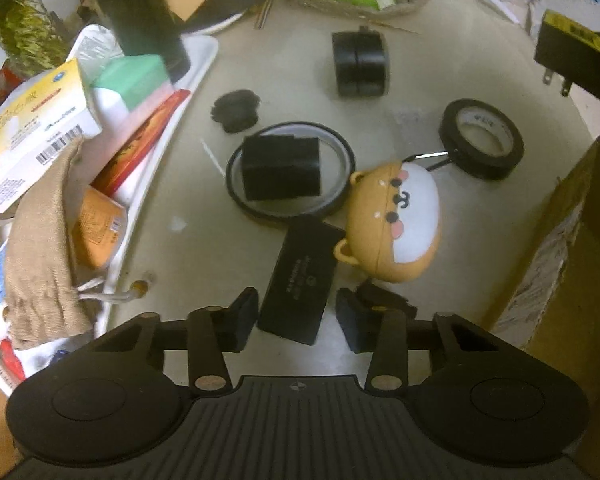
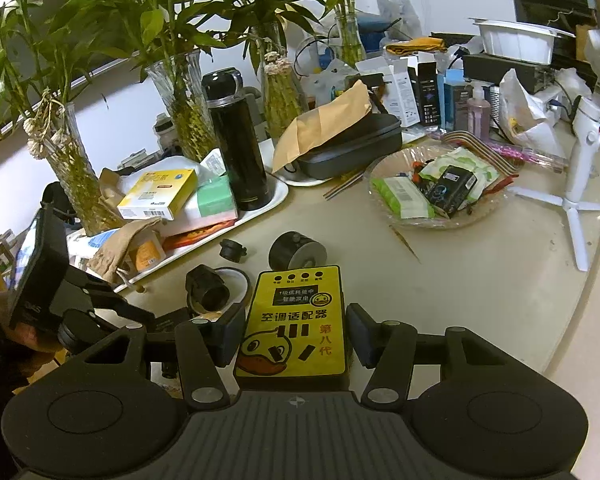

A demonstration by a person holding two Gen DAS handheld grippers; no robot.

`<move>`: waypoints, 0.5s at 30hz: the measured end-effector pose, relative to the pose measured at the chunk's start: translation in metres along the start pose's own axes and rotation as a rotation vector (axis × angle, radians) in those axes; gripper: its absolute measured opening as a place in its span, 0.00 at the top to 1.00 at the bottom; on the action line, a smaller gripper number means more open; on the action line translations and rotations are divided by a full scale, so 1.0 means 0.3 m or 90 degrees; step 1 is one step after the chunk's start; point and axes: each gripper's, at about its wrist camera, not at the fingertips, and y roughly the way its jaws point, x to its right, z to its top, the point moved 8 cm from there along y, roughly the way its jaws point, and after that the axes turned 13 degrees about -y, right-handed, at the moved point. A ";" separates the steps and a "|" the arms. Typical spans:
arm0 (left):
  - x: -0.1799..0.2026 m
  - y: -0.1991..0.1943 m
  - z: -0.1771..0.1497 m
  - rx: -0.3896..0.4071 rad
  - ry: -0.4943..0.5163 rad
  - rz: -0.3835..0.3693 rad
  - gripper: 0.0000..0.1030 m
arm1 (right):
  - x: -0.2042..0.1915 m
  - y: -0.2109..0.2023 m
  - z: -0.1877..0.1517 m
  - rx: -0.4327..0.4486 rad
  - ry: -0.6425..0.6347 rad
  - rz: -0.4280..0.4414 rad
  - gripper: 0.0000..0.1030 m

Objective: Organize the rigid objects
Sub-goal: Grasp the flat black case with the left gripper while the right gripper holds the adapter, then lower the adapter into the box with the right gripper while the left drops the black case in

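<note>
Straddling a flat black box with pale lettering (image 1: 300, 280) on the table, the left gripper (image 1: 296, 316) has its fingers apart, not touching it. Right view: the right gripper (image 2: 296, 336) is clamped on a yellow duck-printed adapter (image 2: 294, 320) held above the table (image 2: 480, 300).

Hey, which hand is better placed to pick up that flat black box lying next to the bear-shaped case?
Left. The left tongs are open, and the flat black box already lies between their fingertips beside the bear-shaped case. The right tongs have the yellow adapter between them, so that hand looks occupied.
</note>
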 end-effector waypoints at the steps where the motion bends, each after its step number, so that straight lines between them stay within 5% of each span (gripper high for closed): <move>1: 0.001 0.001 -0.001 -0.004 -0.007 -0.008 0.69 | -0.004 0.001 0.001 0.000 -0.002 0.003 0.44; 15: 0.007 -0.133 -0.010 0.062 -0.087 -0.006 0.70 | -0.047 -0.043 0.018 0.039 -0.024 0.024 0.44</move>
